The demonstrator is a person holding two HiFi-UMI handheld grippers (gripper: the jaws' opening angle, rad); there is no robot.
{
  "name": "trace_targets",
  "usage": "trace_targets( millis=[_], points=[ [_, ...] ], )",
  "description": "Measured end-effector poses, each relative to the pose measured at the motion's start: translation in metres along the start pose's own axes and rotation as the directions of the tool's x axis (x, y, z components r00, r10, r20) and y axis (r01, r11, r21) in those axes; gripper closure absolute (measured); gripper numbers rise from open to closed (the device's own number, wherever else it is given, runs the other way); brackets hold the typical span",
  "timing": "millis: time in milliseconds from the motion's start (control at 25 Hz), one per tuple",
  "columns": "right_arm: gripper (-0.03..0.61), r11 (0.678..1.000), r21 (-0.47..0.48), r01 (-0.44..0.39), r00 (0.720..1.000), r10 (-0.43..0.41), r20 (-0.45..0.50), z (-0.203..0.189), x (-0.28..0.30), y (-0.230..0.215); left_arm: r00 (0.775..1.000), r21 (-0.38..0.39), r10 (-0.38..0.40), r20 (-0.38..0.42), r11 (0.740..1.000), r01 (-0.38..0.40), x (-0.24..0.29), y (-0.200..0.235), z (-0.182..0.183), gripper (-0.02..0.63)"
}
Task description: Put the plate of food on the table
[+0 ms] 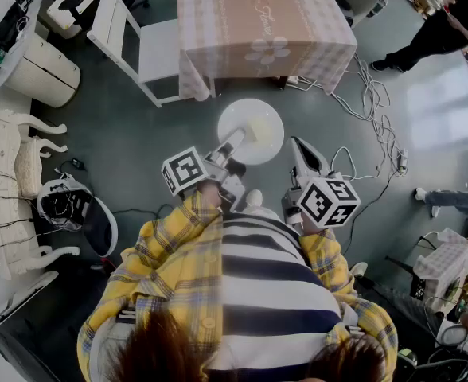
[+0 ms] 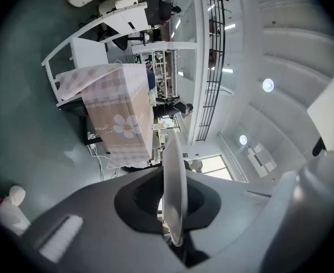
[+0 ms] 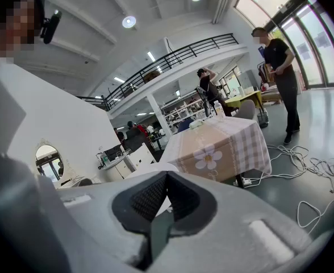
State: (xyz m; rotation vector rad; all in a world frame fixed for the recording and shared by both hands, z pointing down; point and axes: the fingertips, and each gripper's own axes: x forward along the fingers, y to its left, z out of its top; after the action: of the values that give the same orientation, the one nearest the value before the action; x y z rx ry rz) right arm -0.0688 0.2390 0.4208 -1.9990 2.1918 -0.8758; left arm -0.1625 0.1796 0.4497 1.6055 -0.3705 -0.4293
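Grey floor (image 1: 138, 150) lay all around where I stood, and the table (image 1: 258, 22) with its checked cloth was straight ahead.

Finding one: my left claw (image 1: 234, 142) was fully closed on the near rim of the white plate (image 1: 254, 130). In the left gripper view the rim ran edge-on between the pads, pinched from both sides. From above, the plate lay face-up and about level, reaching forward from the claw toward the table. A pale yellowish patch sat on it, which I took to be the food.

Finding two: my right claw (image 1: 302, 153) sat just to the right of the plate and clear of it. Its jaws were together with nothing between them.

Finding three, the controlling relation: the table's near edge faced both claws, dead ahead of the plate's far rim and well apart from it. Only bare floor lay between. The cloth hung down over that edge. A white chair (image 1: 138, 46) stood off to the left of the line, and loose cables (image 1: 369, 110) lay to the right.

Assessment: the plate was not yet delivered. The left claw alone carried it, so the approach depended on that hand going forward and keeping the plate level, to come over the table's near edge.
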Motion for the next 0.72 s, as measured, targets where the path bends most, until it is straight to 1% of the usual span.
trace_targets(
  millis=[120,240,320,400,520,600,720],
  points=[
    [0.580,1.000,0.017,-0.009,1.000,0.008,0.011,0.001,0.000,-0.001,0.999,0.017,0.041,0.005,0.999,-0.041,-0.003,0.011,0.002,0.620],
    [0.580,0.998,0.061,-0.023,0.999,0.021,0.029,0.003,0.001,0.000,0.999,0.012,0.045,0.007,0.999,-0.045,-0.003,0.013,0.002,0.620],
    [0.580,0.998,0.058,-0.030,0.999,0.028,0.029,0.003,0.003,0.000,0.999,0.004,0.044,0.009,0.999,-0.044,-0.002,0.014,0.002,0.620],
    [0.580,0.999,0.039,-0.029,0.999,0.029,0.014,0.000,0.005,-0.001,0.999,-0.009,0.047,0.014,0.999,-0.047,-0.002,0.015,0.001,0.620],
    [0.580,0.999,0.039,-0.029,0.999,0.030,-0.021,-0.006,0.007,-0.008,0.999,-0.033,0.042,0.025,0.999,-0.042,0.003,0.016,-0.002,0.620],
    [0.580,0.998,0.051,-0.027,0.999,0.030,-0.042,-0.009,0.009,-0.015,0.998,-0.040,0.048,0.033,0.998,-0.047,0.007,0.018,-0.003,0.620],
    [0.580,0.995,0.097,-0.030,0.997,0.036,-0.062,-0.011,0.010,-0.027,0.997,-0.035,0.069,0.045,0.997,-0.067,0.011,0.024,-0.004,0.620]
  ],
)
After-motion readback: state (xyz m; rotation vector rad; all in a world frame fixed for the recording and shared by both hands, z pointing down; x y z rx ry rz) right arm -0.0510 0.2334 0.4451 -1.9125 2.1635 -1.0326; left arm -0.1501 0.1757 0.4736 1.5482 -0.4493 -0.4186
